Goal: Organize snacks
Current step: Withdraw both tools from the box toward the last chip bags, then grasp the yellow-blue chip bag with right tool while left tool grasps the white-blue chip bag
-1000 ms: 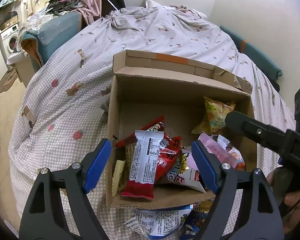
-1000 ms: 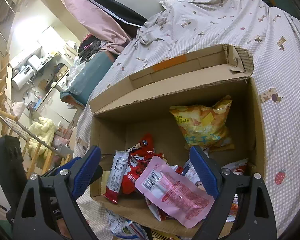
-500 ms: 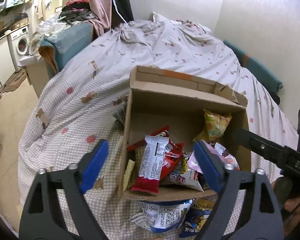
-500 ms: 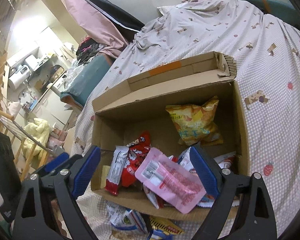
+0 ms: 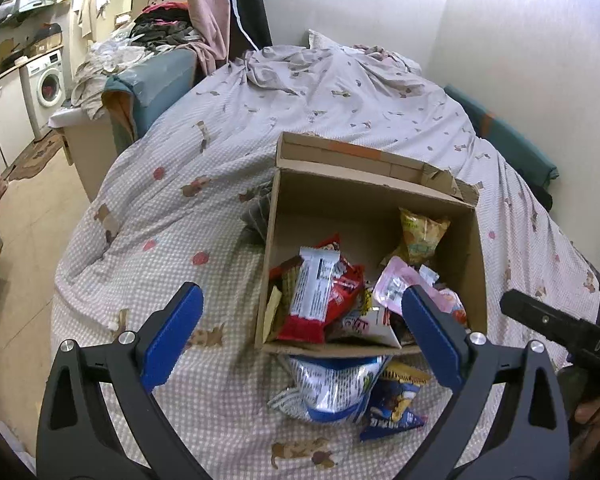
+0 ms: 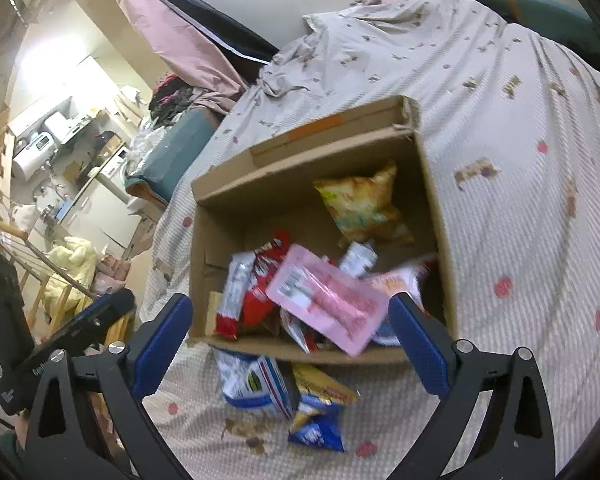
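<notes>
An open cardboard box sits on the bed and holds several snacks: a yellow chip bag, a pink packet, and a white and red bar. A white and blue bag and a dark blue bag lie on the cover in front of the box. My left gripper is open and empty, above the box's near edge. My right gripper is open and empty, near the same edge.
The bed cover is checked with small prints, rumpled at the far end. A blue chair with laundry stands left of the bed, a washing machine beyond it. White walls lie behind and to the right.
Both grippers have pulled back and up from the box. The box looks smaller, and the bags on the cover in front of it have come into view.
</notes>
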Motion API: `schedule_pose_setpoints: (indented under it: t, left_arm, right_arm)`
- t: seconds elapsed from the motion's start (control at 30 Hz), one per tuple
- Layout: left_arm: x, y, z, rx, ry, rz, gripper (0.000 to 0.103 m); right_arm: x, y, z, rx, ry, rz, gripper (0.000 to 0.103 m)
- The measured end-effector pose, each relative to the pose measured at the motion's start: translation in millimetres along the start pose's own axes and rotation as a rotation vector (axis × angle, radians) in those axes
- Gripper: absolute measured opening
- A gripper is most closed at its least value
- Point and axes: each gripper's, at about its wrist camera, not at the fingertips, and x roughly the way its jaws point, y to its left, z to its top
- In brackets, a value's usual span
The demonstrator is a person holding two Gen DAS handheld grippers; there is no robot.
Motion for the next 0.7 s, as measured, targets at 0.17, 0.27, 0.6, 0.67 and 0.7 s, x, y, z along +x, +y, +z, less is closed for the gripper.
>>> schedule_pose_setpoints:
  t: [0.17,0.27,0.6,0.67,0.7]
  left_arm:
    - [-5.3,3.3,-13.0,-0.010,0.035,0.008,0.098]
    - [-7.4,5.3,-21.0,-0.012,0.054,0.010,0.098]
    - [-8.7,16.7,-45.9,-0.004,0.107,0.041,0.098]
    - [-10.1,21.7,-46.9,-0.009,0.108,0.049,0.098]
    - [-10.9,25.5,-47.2,-0.016,0.109,0.052,0.098]
  right_arm:
    - [-8.4,-1.6,-18.2,0.012,0.018,-0.041,0.100]
    - [-9.7,-1.3,-28.9,0.010,0.035,-0.059,0.100]
    - [12.3,-13.8,-56.3,0.045,0.174,-0.072,0.100]
    - [20.3,-18.7,-60.4,0.061,0.207,-0.092,0.100]
    - [26.3,-21.1,-62.8,0.073,0.231,-0.100,0.100]
